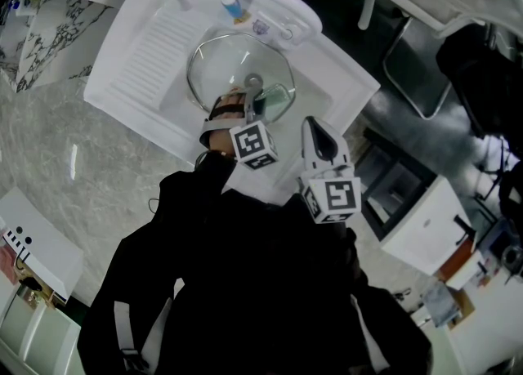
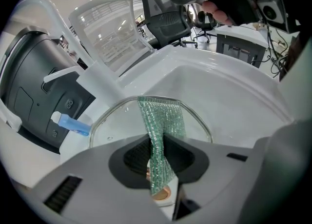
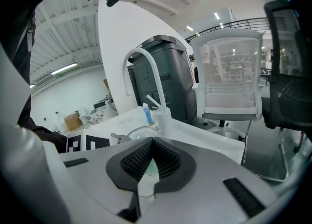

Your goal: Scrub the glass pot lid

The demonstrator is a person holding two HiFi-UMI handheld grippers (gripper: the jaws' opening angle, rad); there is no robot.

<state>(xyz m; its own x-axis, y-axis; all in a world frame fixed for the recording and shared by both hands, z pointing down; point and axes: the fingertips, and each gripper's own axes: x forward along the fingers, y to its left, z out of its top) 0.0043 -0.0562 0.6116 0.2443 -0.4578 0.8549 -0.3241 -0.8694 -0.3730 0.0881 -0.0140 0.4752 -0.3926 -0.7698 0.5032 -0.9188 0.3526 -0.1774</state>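
Lying in the white sink at the upper centre of the head view, the glass pot lid looked liable to skate or tip if pressed near its edge. Nothing pinned it, because the right gripper, jaws pressed together on nothing, hovered by the sink's near edge at the frame's middle. The lid was clear, metal-rimmed and seemingly flecked with droplets, and the left gripper pinched a green mesh scouring cloth draped over it, which hard rubbing might tug free.
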